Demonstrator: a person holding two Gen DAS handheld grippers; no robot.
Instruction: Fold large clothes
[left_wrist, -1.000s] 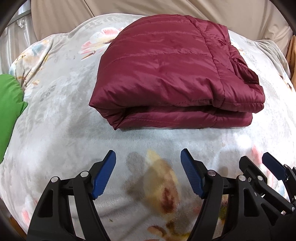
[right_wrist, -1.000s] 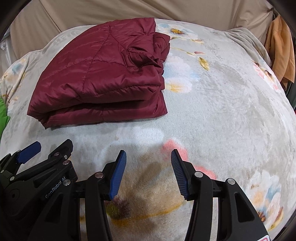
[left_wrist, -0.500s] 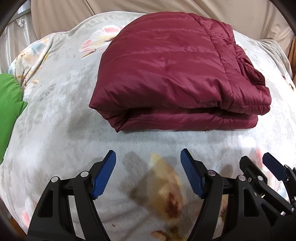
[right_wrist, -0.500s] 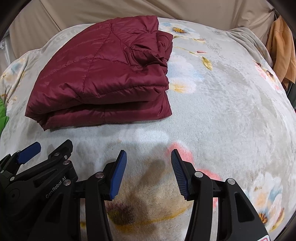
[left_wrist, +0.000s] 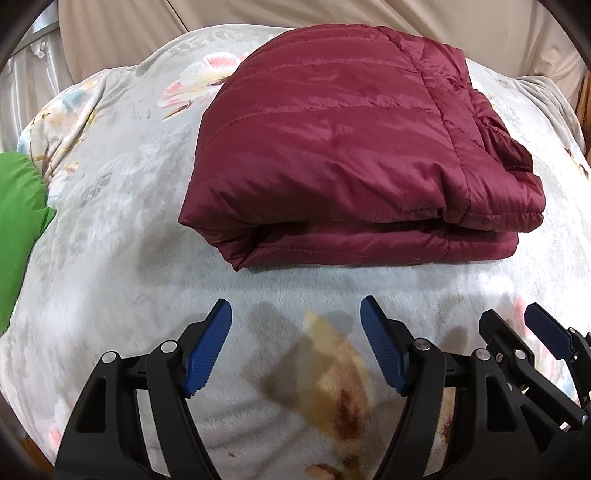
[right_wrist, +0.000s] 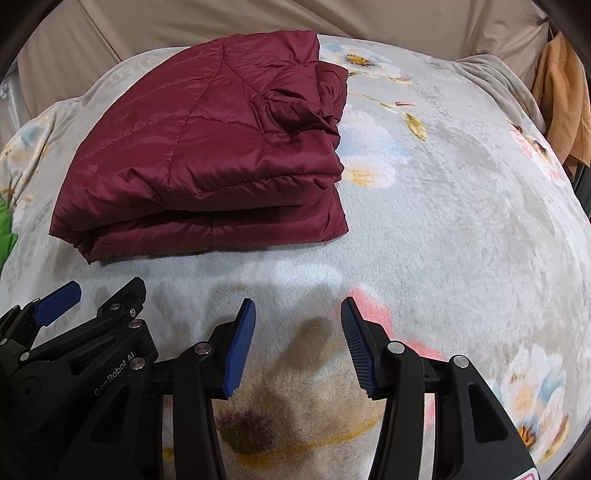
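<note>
Both grippers, left gripper (left_wrist: 295, 350) and right gripper (right_wrist: 297, 341), are hovering with fingers spread wide, gripping nothing, above a floral blanket (right_wrist: 461, 229). Just beyond them, the folded maroon jacket (left_wrist: 347, 166) is resting on it. A green cloth (left_wrist: 18, 229) is showing mainly leftward; orange fabric (right_wrist: 561, 99) is hanging only in the right view.

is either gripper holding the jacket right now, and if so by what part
Nothing is held. The left gripper and right gripper are both open over the blanket, short of the folded maroon jacket.

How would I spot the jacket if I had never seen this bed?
Find the floral blanket covering the bed. Lying on it, ahead of both open grippers, is the jacket: a dark red, shiny, quilted bundle folded into layers. The green cloth at the left edge is the only other garment on the bed.
</note>
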